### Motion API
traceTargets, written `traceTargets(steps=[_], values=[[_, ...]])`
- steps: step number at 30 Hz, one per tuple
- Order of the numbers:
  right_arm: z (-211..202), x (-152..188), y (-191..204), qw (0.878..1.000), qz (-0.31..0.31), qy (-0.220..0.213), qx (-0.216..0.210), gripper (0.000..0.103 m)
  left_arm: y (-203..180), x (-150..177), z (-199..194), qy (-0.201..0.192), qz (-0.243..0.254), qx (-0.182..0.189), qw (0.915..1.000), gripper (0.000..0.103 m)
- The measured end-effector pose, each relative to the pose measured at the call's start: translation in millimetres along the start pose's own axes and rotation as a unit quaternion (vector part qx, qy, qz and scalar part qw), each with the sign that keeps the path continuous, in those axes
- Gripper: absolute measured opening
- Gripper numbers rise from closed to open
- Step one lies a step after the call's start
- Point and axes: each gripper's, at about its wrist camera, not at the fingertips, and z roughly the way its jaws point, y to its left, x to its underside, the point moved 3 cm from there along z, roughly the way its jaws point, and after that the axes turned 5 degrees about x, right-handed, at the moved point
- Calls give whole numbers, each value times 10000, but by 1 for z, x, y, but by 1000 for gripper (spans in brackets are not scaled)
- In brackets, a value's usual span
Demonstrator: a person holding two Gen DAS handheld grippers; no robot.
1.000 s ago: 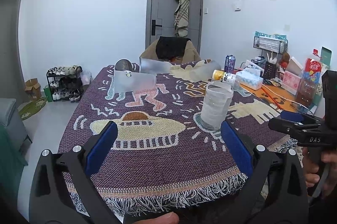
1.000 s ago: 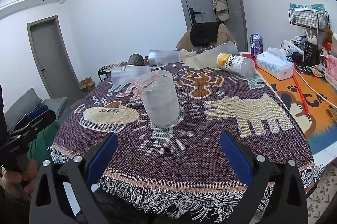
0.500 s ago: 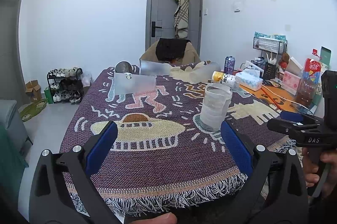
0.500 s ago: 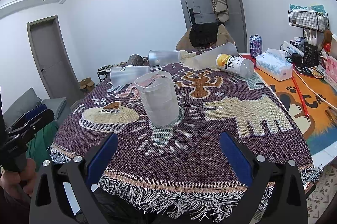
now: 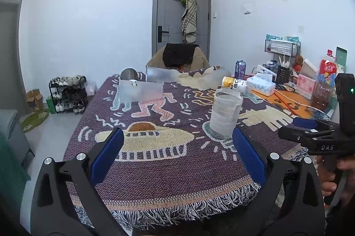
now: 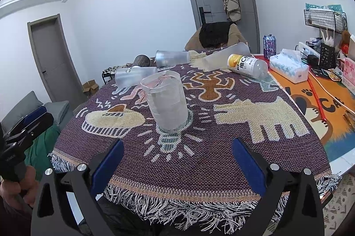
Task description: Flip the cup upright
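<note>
Two sets of tongs in play, and both gape wide with nothing between the blue pads: the left tongs (image 5: 177, 147) fill the bottom of the left wrist view, the right tongs (image 6: 176, 157) the bottom of the right wrist view. Between them, centre frame in the right view, the clear cup (image 6: 165, 100) stands upright, mouth up, on the patterned cloth (image 6: 221, 147) covering the bench; in the left view it sits right of centre, just above the right-hand pad. Behind it, toward the upper middle, a frosted cup (image 6: 135, 78) lies on its side, and a yellow-labelled bottle (image 6: 247, 65) lies further right, well apart
</note>
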Motion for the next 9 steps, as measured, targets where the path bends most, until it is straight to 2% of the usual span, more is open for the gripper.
traceTargets(steps=[4,9], values=[[2,2,-1,10000,-20,11,-3,95,3,1,10,202,-170,25,9996,97],[16,4,-3,9998,-72,196,38,95,7,6,13,234,-227,19,9995,97]])
